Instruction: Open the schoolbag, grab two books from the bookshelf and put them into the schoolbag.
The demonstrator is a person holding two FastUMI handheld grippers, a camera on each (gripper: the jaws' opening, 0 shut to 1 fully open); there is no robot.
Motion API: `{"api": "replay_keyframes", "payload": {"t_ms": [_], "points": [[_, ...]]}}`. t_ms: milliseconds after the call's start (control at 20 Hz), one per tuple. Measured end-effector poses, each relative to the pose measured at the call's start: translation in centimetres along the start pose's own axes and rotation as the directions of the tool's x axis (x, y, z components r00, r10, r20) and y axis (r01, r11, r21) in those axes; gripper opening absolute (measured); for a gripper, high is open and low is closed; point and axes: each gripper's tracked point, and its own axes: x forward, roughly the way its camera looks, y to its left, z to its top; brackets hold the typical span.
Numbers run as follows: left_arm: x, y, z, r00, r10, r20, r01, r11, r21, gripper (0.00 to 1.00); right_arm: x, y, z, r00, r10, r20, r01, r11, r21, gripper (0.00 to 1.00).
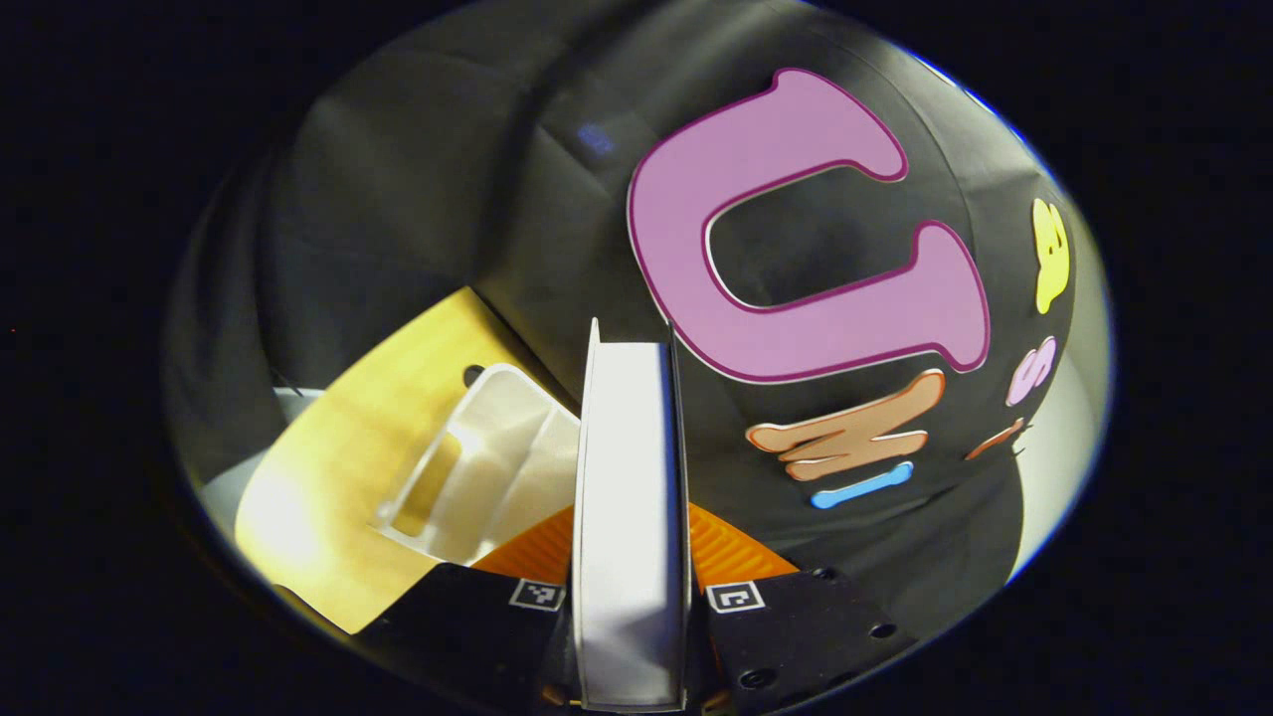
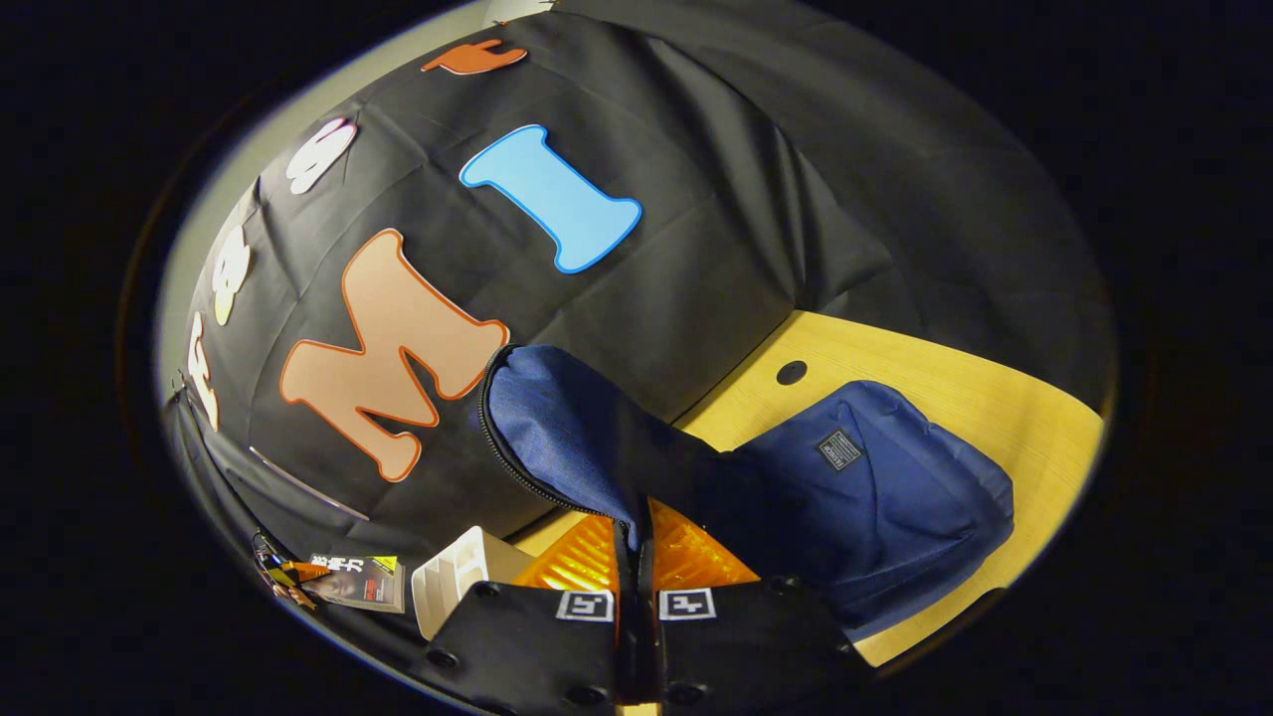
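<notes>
Schoolbag, dark blue, lying on the yellow wooden table ahead and to the right of the right gripper in the right gripper view. Front flap of the bag pulled up and away from the body, zipper edge running along its left side, lower end of the flap pinched between both fingers, which stand nearly closed with only the fabric between them. Round hole in the tabletop just beyond the bag. White bookshelf low and to the left of the right gripper, partly cut off by the gripper body. Second book with a dark printed cover farther left of the shelf, held by the other gripper, mostly lost at the dim edge.

Book, white, held on edge in the left gripper, seen in the left gripper view; page block facing the camera, thin cover edges on either side. Both fingers pressed against its covers, spread no wider than the book's thickness. Book rising straight ahead from between the fingers, off the table. White bookshelf with upright dividers just left of the held book, standing on the yellow table. Black cloth wall behind and to the right.
</notes>
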Motion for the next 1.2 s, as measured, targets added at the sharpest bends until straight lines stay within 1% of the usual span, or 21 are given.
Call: {"api": "replay_keyframes", "payload": {"t_ms": [200,250,350,500,650,750,1050,1150,1200], "points": [[1.7,-1.6,-2.5,0.998,-0.05,-0.044,0.049,0.998,-0.028,0.36,-0.1,0.0,0.1,1.0,0.0,-0.002,0.0,1.0,-0.011,0.03],[2.3,-2.1,-3.0,0.996,-0.07,-0.05,0.068,0.997,-0.041,0.38,-0.1,0.1,0.1,1.0,0.0,-0.001,0.0,1.0,-0.012,0.03],[3.4,-3.2,-4.1,0.992,-0.107,-0.061,0.103,0.992,-0.075,0.36,-0.1,0.1,0.1,1.0,0.001,-0.002,-0.001,1.0,-0.008,0.03],[5.0,-4.1,-6.2,0.987,-0.138,-0.085,0.131,0.988,-0.084,0.37,-0.1,0.0,0.1,1.0,0.0,-0.001,0.0,1.0,-0.007,0.03],[6.4,-5.4,-8.5,0.976,-0.181,-0.122,0.166,0.979,-0.12,0.37,0.0,0.0,-0.2,1.0,0.002,-0.004,-0.002,1.0,-0.004,0.03],[7.2,-6.2,-10.5,0.966,-0.205,-0.156,0.188,0.975,-0.121,0.36,-0.1,0.1,-0.4,1.0,0.005,-0.009,-0.005,1.0,-0.01,0.03],[10.3,-7.5,-16.3,0.941,-0.216,-0.259,0.191,0.974,-0.119,0.36,-0.1,0.1,-0.3,1.0,0.011,-0.012,-0.011,1.0,-0.012,0.03],[11.4,-7.7,-18.3,0.93,-0.217,-0.295,0.19,0.975,-0.119,0.38,-0.1,0.1,-0.3,1.0,0.011,-0.012,-0.011,1.0,-0.013,0.03],[12.0,-7.8,-19.3,0.925,-0.215,-0.313,0.187,0.975,-0.117,0.36,-0.1,0.1,-0.2,1.0,0.012,-0.014,-0.012,1.0,-0.014,0.03]]}}
